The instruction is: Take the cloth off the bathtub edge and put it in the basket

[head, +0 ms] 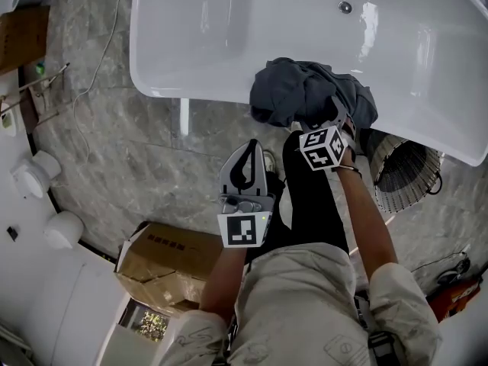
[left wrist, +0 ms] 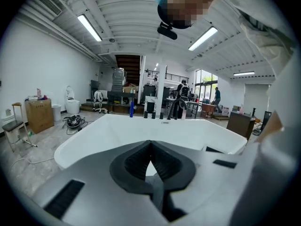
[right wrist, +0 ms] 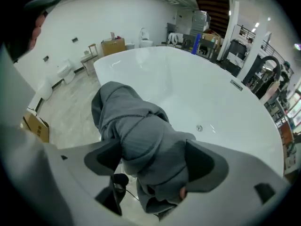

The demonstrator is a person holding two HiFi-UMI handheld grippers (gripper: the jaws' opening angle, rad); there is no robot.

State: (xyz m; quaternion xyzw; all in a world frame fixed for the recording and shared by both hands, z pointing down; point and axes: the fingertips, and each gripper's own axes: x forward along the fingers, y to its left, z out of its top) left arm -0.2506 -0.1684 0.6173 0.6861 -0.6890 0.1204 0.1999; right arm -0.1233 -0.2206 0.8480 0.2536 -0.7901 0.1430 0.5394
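at the far left a cardboard box [head: 164, 261] sits on the marble floor, no part of the job. next comes the left gripper [left wrist: 150, 149], held low over the floor short of the bathtub [head: 229, 29]: its jaws are pressed together at the tips with nothing between them, and it points across the tub rather than at the work.

right of it, the cloth [head: 305, 90] lies as a dark grey bunched heap on the near edge of the tub, part of it spilling over the outer side. its longer run follows the rim, left to right in the head view.

the right gripper [right wrist: 155, 160] is over the heap's right end, pointing steeply down, jaws spread wide with a thick fold of cloth standing between them. the pads look to be right at the fabric on both sides, though whether they already bear on it is hard to say from here — i'd call the gripper not yet clamped.

furthest right, the basket [head: 408, 175] stands on the floor just beside the tub, below and to the right of the cloth. so the right hand is plainly the nearer one to both — close on the fold, lift, then carry it a short way rightward and down.
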